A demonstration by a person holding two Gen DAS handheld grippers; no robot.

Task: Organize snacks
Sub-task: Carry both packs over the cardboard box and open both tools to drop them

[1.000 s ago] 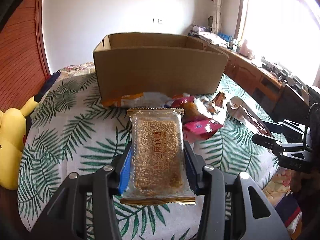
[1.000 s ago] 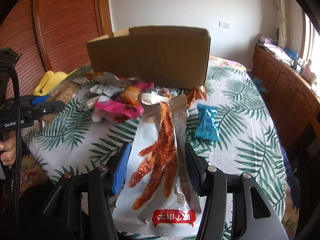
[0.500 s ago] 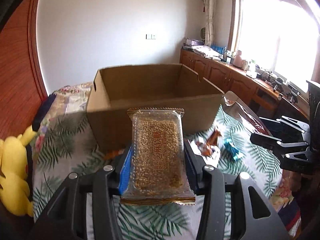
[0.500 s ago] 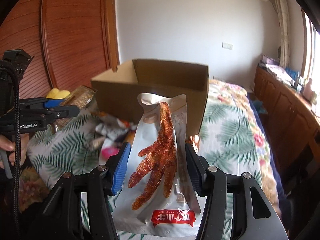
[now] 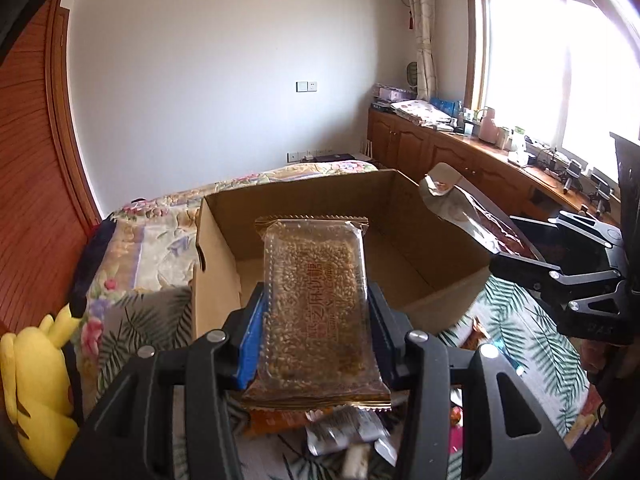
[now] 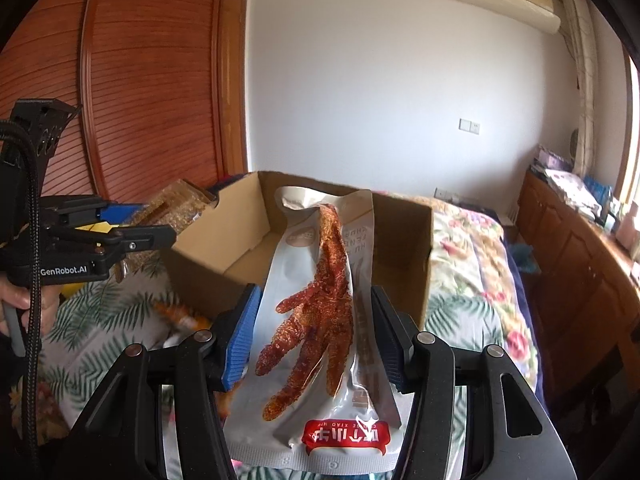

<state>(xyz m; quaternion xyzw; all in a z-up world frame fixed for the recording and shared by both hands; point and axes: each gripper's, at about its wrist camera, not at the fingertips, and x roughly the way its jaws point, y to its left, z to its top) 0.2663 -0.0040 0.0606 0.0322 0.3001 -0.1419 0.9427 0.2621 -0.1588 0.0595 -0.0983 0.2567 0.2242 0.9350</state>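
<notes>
My left gripper (image 5: pixel 316 312) is shut on a clear packet of sesame brittle (image 5: pixel 316 296), held above the near wall of an open cardboard box (image 5: pixel 424 216) on the bed. My right gripper (image 6: pixel 316 320) is shut on a white pouch with a red chicken foot (image 6: pixel 320 312), raised in front of the same box (image 6: pixel 404 232). Each gripper shows in the other's view: the right gripper (image 5: pixel 520 248) with its pouch at the box's right rim, the left gripper (image 6: pixel 132 220) with the brittle at the box's left corner. The box floor that shows is bare.
Loose snack packets (image 5: pixel 340 432) lie on the leaf-print bedspread (image 5: pixel 532 344) in front of the box. A yellow plush toy (image 5: pixel 36 380) sits at the left edge of the bed. Wooden cabinets (image 6: pixel 580 264) run along the right wall, a wooden wardrobe (image 6: pixel 132 100) stands at the left.
Both grippers have risen and moved toward the box with their packets still gripped. The box's inside now shows from above, and the snack pile has dropped below the packets.
</notes>
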